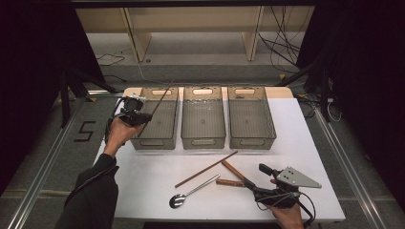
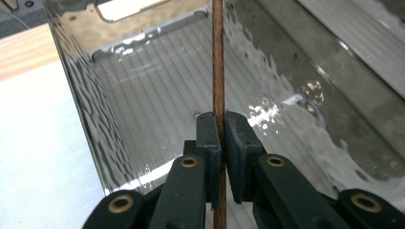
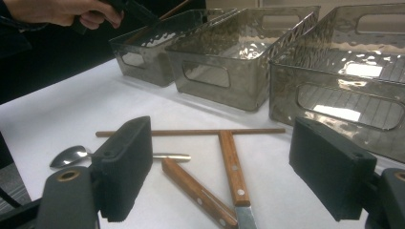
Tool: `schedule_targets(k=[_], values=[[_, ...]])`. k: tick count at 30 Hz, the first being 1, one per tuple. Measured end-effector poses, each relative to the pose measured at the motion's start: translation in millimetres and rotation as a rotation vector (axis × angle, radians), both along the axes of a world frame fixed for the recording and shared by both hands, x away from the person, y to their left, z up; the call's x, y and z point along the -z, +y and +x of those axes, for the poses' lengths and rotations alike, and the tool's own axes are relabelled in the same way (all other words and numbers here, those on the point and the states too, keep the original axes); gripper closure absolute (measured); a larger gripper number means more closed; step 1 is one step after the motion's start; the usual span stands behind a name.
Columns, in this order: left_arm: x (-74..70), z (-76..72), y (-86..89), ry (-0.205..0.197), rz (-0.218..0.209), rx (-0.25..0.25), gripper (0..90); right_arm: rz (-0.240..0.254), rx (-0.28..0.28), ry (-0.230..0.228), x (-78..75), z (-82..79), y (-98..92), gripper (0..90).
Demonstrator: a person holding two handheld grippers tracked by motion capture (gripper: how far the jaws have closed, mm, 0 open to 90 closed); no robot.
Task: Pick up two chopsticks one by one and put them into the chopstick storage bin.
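Chopstick [image 2: 218, 71] clamped in left gripper [image 2: 222, 138]; tip cut off.

Three clear bins: left [image 1: 155, 125], middle [image 1: 203, 125], right [image 1: 250, 124], ranged 9 to 3 o'clock. Two chopsticks: one [image 1: 160, 102] held at 10 o'clock, one [image 1: 205, 170] lying centre. Two wooden-handled utensils [image 1: 232, 169] [image 1: 229, 182] and one spoon [image 1: 193, 192] at 6 o'clock
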State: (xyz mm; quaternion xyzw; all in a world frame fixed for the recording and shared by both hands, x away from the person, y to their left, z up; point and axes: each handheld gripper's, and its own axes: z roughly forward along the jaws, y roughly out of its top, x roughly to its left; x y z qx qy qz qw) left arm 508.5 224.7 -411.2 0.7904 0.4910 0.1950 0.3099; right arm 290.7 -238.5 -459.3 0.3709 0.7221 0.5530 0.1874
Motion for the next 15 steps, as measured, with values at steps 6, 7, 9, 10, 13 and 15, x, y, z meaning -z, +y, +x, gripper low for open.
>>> schedule_targets(k=[6, 7, 9, 10, 13, 15], values=[[4.8, 3.0, 0.2, 0.035, 0.008, -0.013, 84.4, -0.002, 0.0, -0.001, 0.1, -0.1, 0.3, 23.5], [5.3, 2.8, 0.5, 0.036, 0.012, -0.015, 84.4, 0.0, 0.0, 0.0, 0.1, 0.0, 0.1, 23.5], [6.7, 2.6, 1.8, 0.042, 0.016, -0.017, 84.4, 0.0, 0.002, 0.001, 0.2, 0.2, -0.1, 23.5], [7.6, 2.6, 2.1, 0.046, 0.015, -0.019, 84.3, 0.0, 0.001, 0.001, 0.2, 0.2, 0.0, 23.5], [9.7, 2.9, 3.1, 0.061, 0.012, -0.024, 83.9, -0.002, 0.0, 0.0, 0.2, 0.1, 0.2, 23.5], [11.7, 3.4, 2.8, 0.066, 0.014, -0.025, 83.6, -0.002, 0.0, 0.0, 0.2, 0.3, 0.2, 23.5]])
